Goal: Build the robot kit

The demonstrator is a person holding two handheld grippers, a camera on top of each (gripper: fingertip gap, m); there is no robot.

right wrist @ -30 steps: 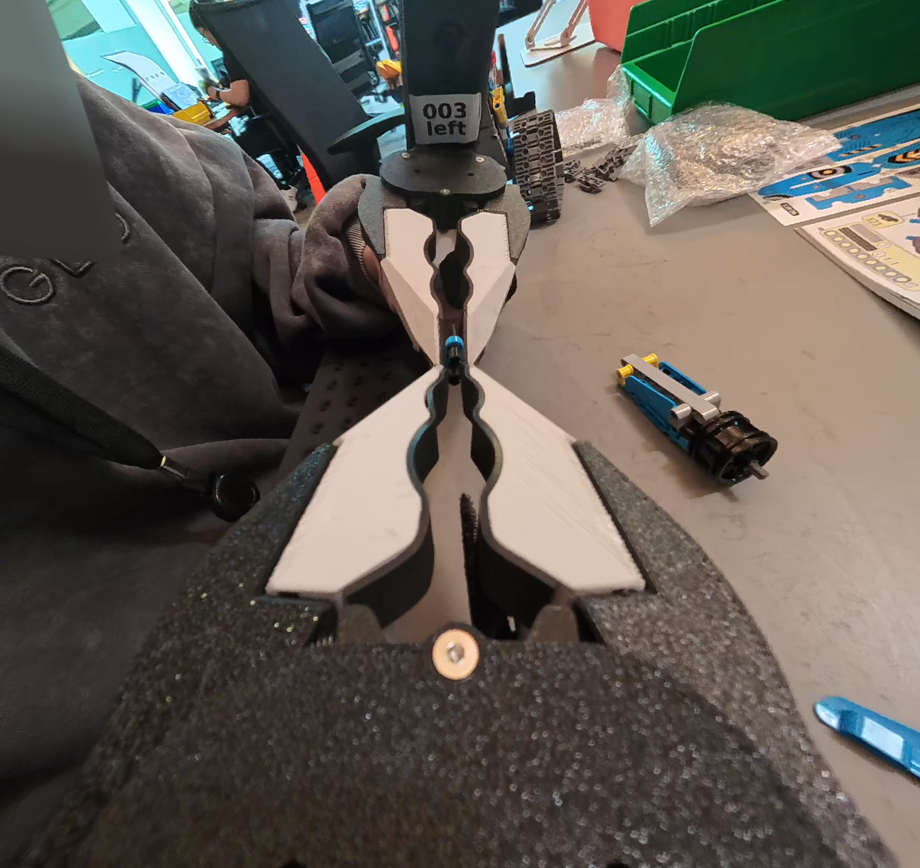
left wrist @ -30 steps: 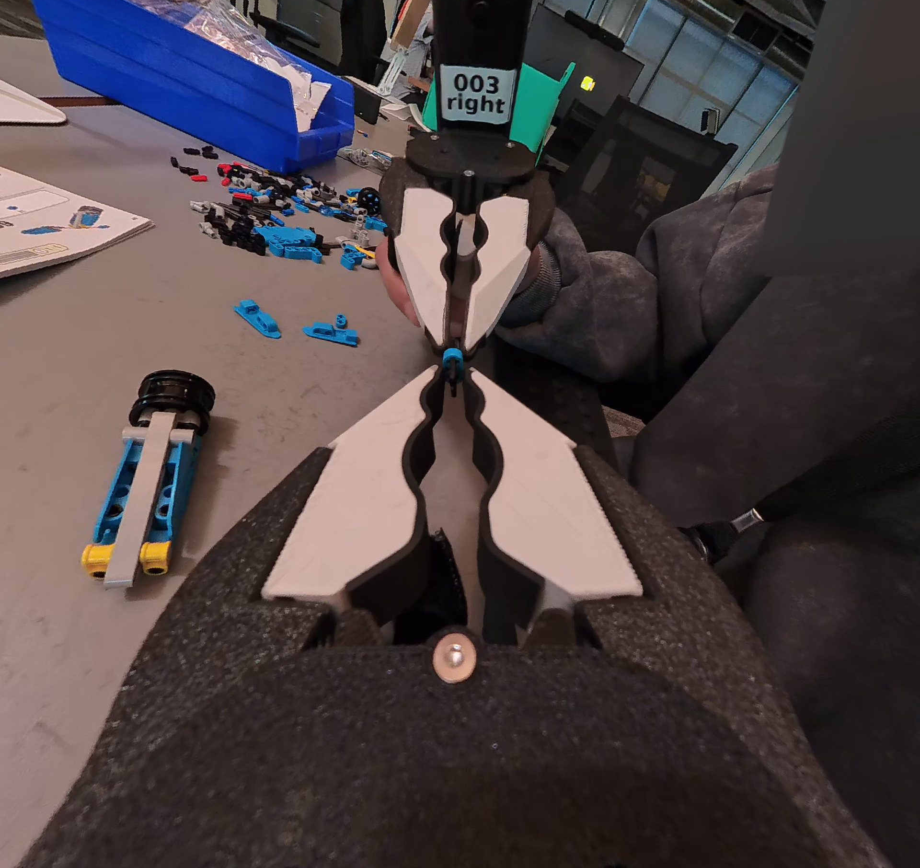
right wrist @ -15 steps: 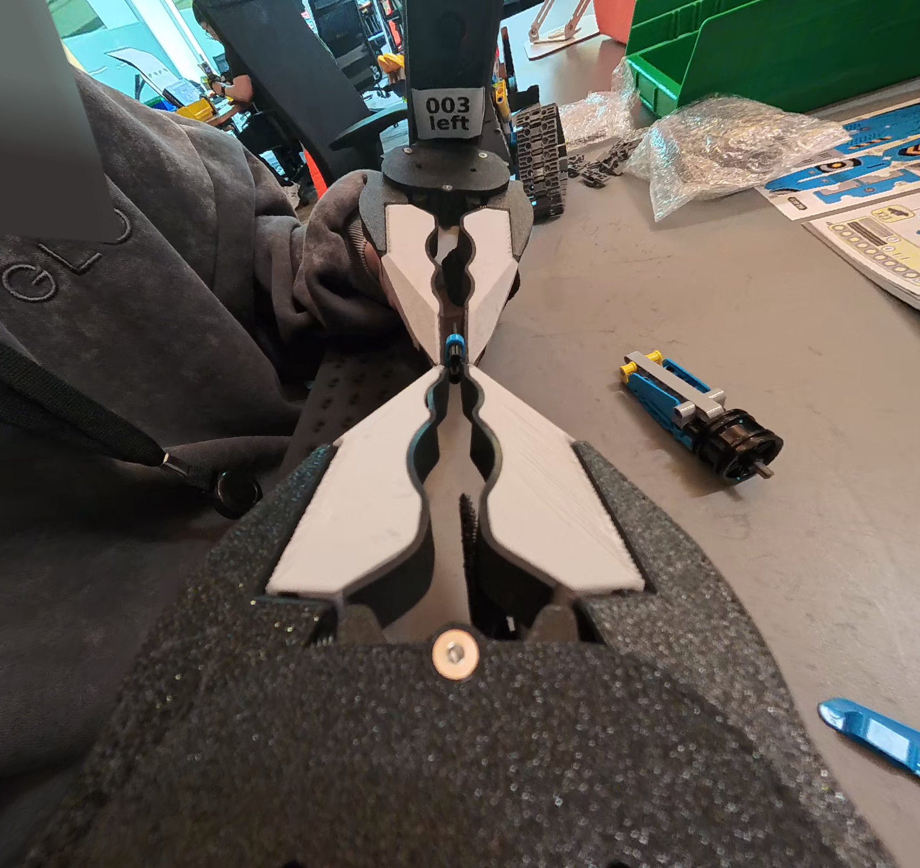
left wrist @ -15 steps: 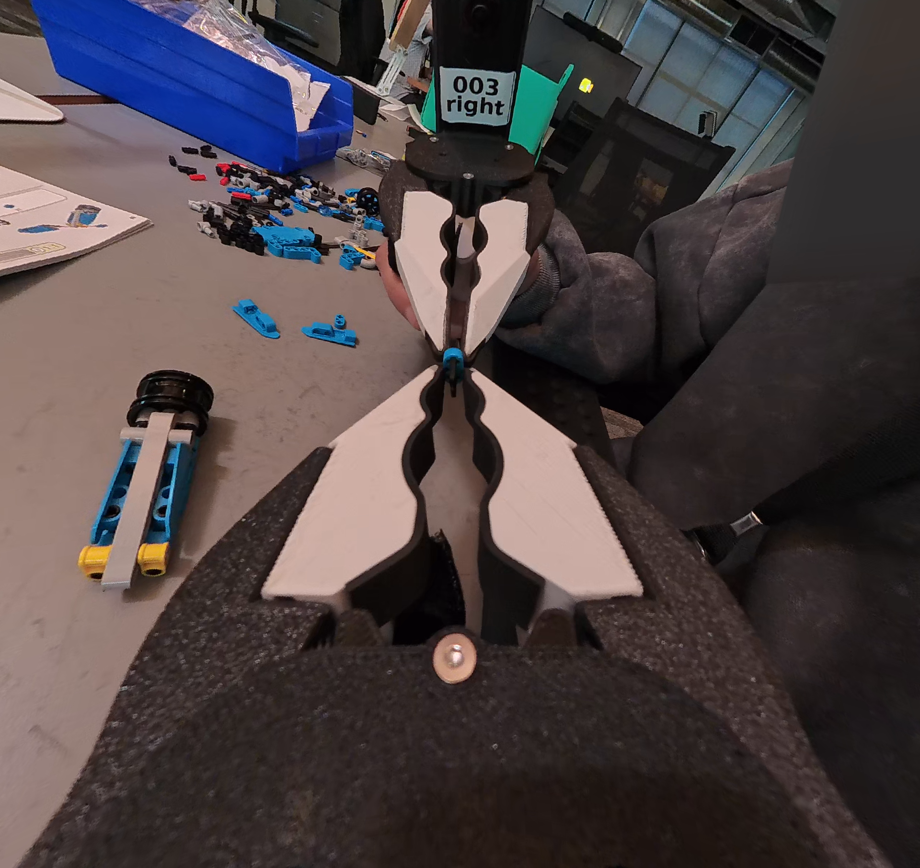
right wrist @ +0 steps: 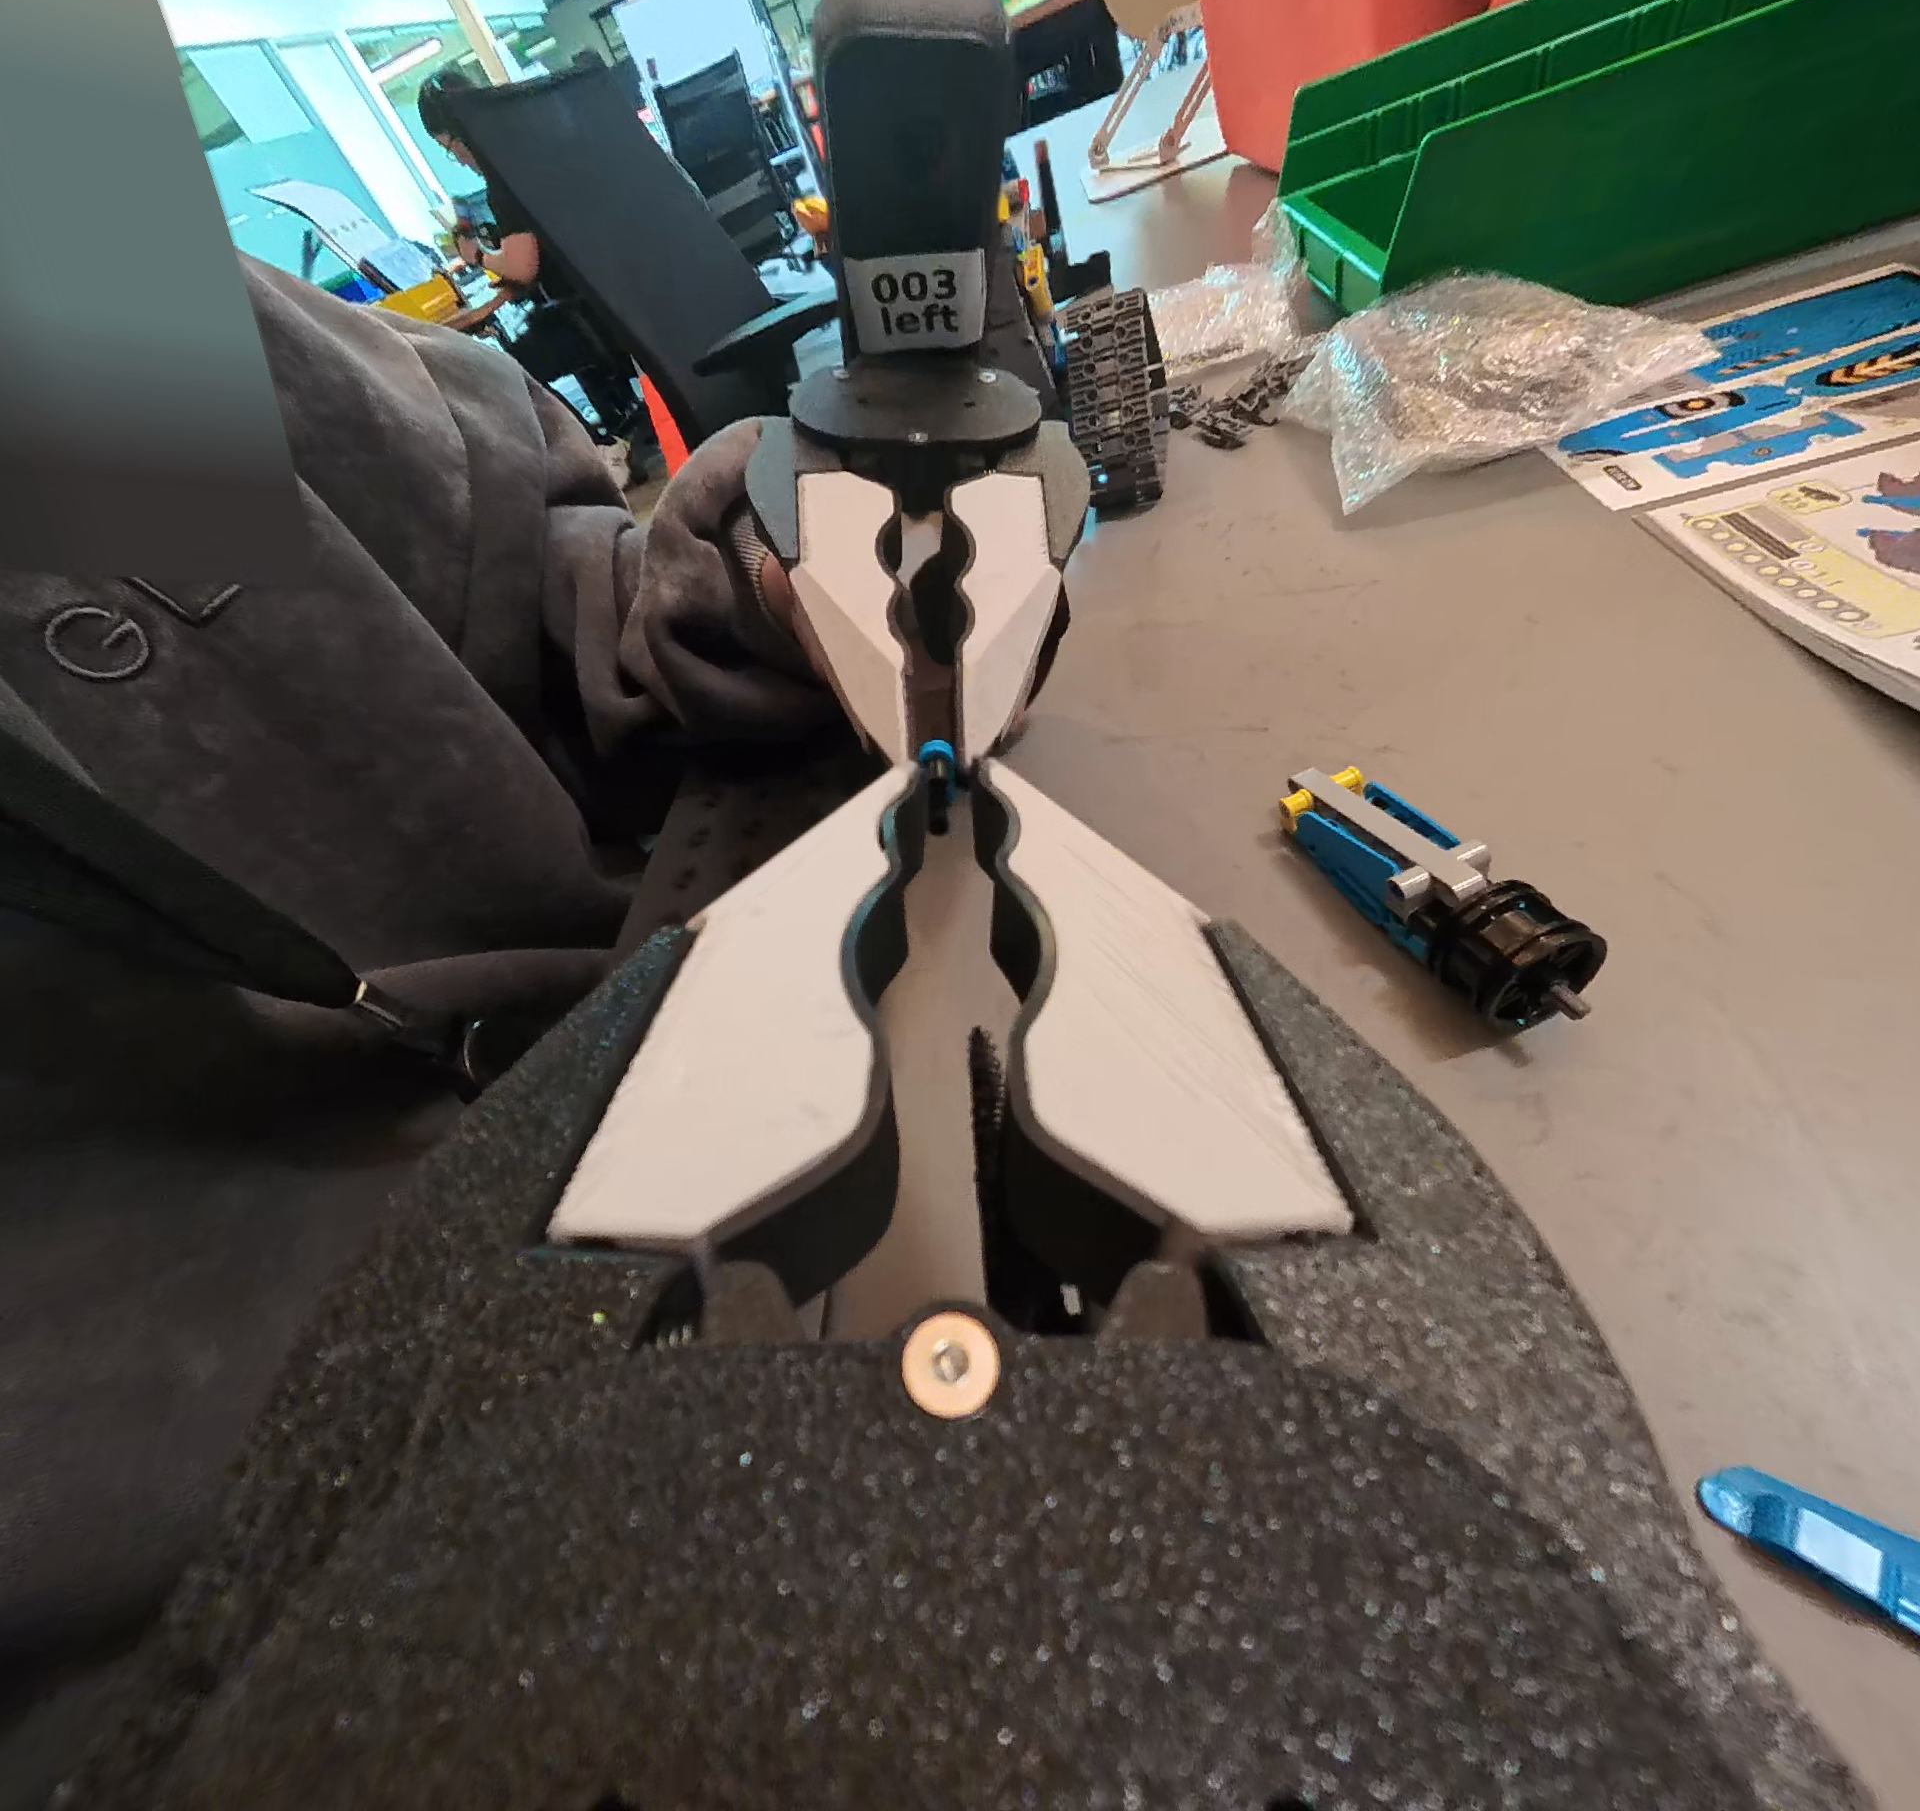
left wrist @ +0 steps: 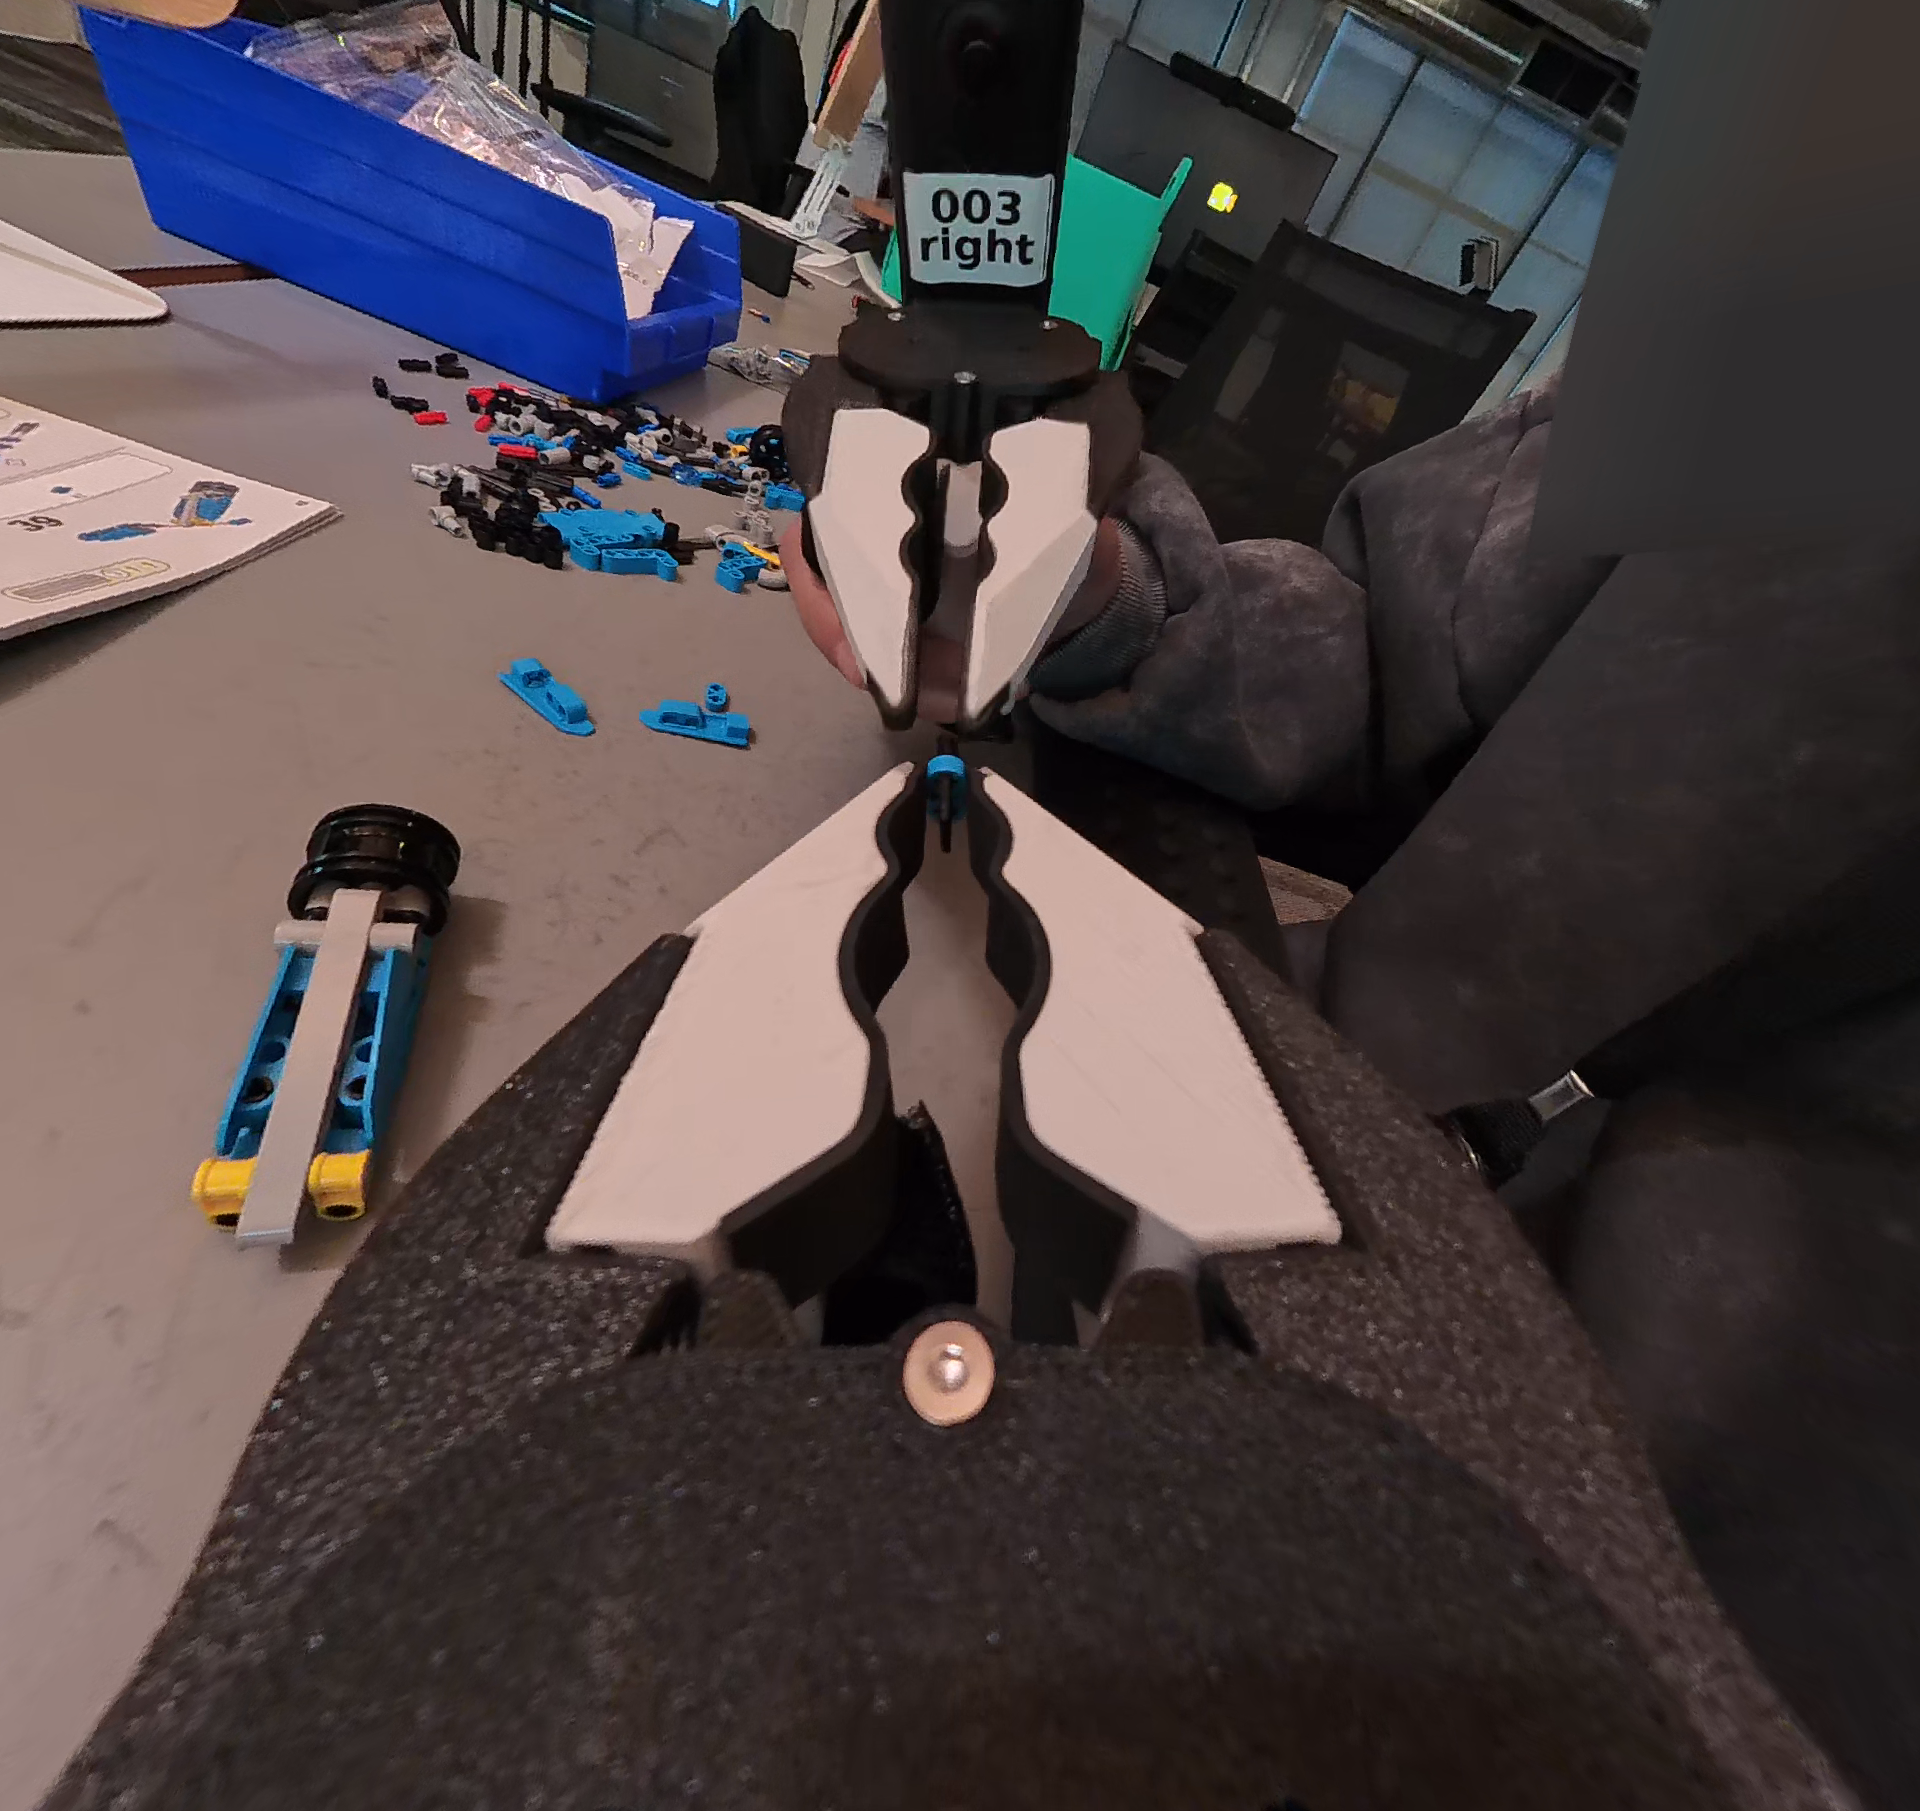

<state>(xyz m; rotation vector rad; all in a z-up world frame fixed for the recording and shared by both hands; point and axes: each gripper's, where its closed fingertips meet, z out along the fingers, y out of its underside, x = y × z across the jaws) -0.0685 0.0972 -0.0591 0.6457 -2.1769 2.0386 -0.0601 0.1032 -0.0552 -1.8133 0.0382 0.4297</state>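
From the left wrist view, the left tool (left wrist: 943, 793) has its two white fingers drawn narrow around a tiny blue pin (left wrist: 943, 787) with a thin black shaft, held in the air just past the near edge of the grey tabletop (left wrist: 312, 712). The right tool (left wrist: 940, 717) faces it tip to tip, nearly closed, its tips just short of the blue collar; whether it grips the shaft's far end I cannot tell. The pin looks light, rigid and slippery, best taken by its collar, and likely to twist out of a loose pinch. This view alone shows a scatter of small parts (left wrist: 603, 494) and a blue bin (left wrist: 416, 223) toward the far edge. From the right wrist view, the right tool (right wrist: 943, 774) stands narrow with the pin (right wrist: 937, 759) at its tips, meeting the left tool (right wrist: 940, 738). Only here do a green bin (right wrist: 1621, 151) and crumpled plastic bag (right wrist: 1486, 369) appear. A blue-and-grey assembly (right wrist: 1434, 888) with a black wheel lies apart in both.
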